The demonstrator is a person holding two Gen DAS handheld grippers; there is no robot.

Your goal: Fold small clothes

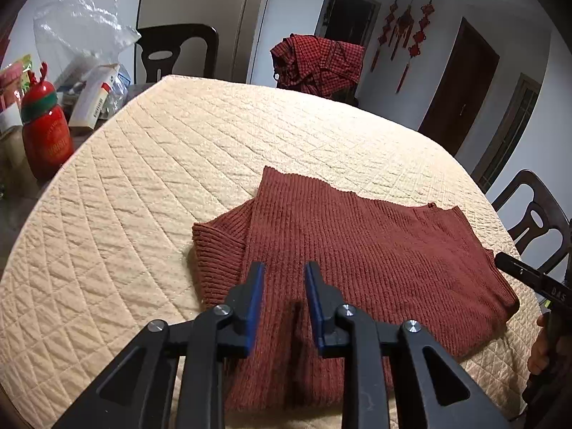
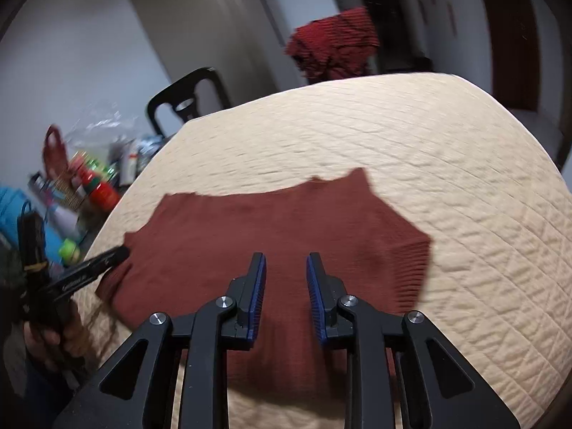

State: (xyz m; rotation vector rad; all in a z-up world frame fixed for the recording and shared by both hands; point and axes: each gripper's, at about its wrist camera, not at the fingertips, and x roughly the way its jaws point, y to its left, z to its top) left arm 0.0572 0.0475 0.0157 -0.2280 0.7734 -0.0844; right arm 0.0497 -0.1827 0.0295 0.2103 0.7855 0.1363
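Bench (image 1: 150, 164): large, covered edge to edge by a cream quilted cloth.

Knit garment (image 1: 357, 250): rust-red, ribbed, lying folded flat on the near part of the bench; one cuffed sleeve (image 1: 218, 246) juts out at its left side (seen from the left wrist view).

Chairs: one dark chair (image 1: 178, 53) at the far side, another draped with a red checked cloth (image 1: 318, 64).

Left tongs (image 1: 285, 271): released, blue pads apart, hovering over the garment's near edge with nothing between them.

Right tongs (image 2: 286, 262): released likewise, poised above the garment, gripping nothing.

Red bottle (image 1: 44, 128): upright at the far left, among clutter beside a clear plastic bag (image 1: 78, 21).
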